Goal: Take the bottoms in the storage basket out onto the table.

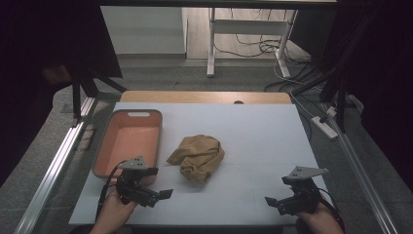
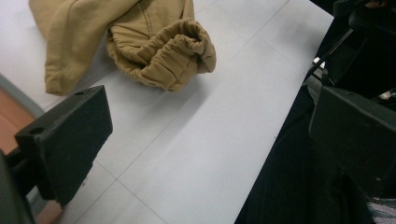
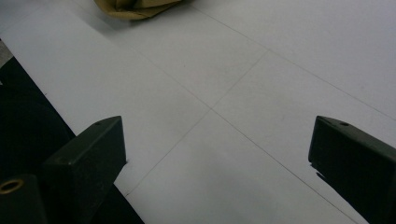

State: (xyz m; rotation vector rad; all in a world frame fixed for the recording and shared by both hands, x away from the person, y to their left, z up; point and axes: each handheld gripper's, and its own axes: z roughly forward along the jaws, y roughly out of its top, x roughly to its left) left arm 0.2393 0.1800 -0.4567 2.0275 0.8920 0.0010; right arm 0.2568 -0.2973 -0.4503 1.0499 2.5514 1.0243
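Note:
A crumpled tan garment (image 1: 197, 157) lies in the middle of the white table (image 1: 258, 141); its gathered cuff shows in the left gripper view (image 2: 163, 51), and an edge of it at the top of the right gripper view (image 3: 130, 8). My left gripper (image 1: 160, 183) is near the front left edge, pointing right toward the garment, open and empty (image 2: 210, 126). My right gripper (image 1: 277, 191) hovers near the front right edge, pointing left, open with nothing between its jaws (image 3: 219, 154). Neither one touches the garment.
An empty salmon-coloured bin (image 1: 158, 139) with a grey rim stands on the table's left side, just beyond my left gripper; its corner shows in the left gripper view (image 2: 11, 114). Cables and a desk frame (image 1: 212, 44) stand on the floor beyond the table.

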